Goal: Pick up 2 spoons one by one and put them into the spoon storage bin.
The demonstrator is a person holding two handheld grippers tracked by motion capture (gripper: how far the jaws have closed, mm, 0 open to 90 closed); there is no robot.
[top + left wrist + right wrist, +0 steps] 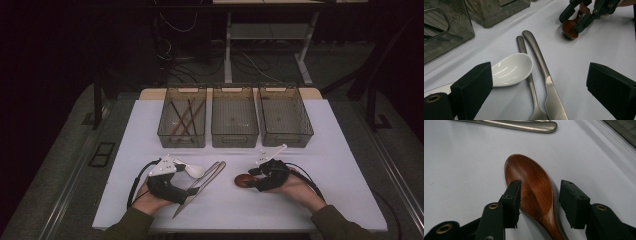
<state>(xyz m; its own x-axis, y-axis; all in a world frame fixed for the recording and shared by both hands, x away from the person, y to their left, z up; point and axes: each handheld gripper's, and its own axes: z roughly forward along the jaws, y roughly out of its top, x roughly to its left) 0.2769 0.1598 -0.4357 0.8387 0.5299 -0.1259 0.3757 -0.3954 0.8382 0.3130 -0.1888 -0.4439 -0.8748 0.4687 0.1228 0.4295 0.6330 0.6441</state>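
Nearest the person, at about five o'clock on the white desk [320, 150], the right gripper [256, 176] straddles a wooden spoon [534, 192] that lies flat, bowl pointing to nine o'clock. Its jaws stand about half open, one pad at each side of the bowl near the neck; the left pad looks to be just meeting the rim while the right one has a gap, so the spoon is bracketed but, as I judge it, not yet gripped. At seven o'clock the left gripper [187, 192] hovers with its jaws wide apart and nothing held; ahead of it lie a white ceramic spoon [511, 70], a steel fork [530, 82] partly under that spoon's bowl, and a steel knife [544, 75] alongside. Farther off, toward twelve o'clock, three smoky plastic bins sit in a row: the left bin [182, 119] holds chopsticks [184, 116], while the middle bin [234, 118] and right bin [285, 116] look nearly empty. Sorting seems only begun: four utensils remain on the desk, and the wooden spoon needs clamping, lifting and carrying to a bin.
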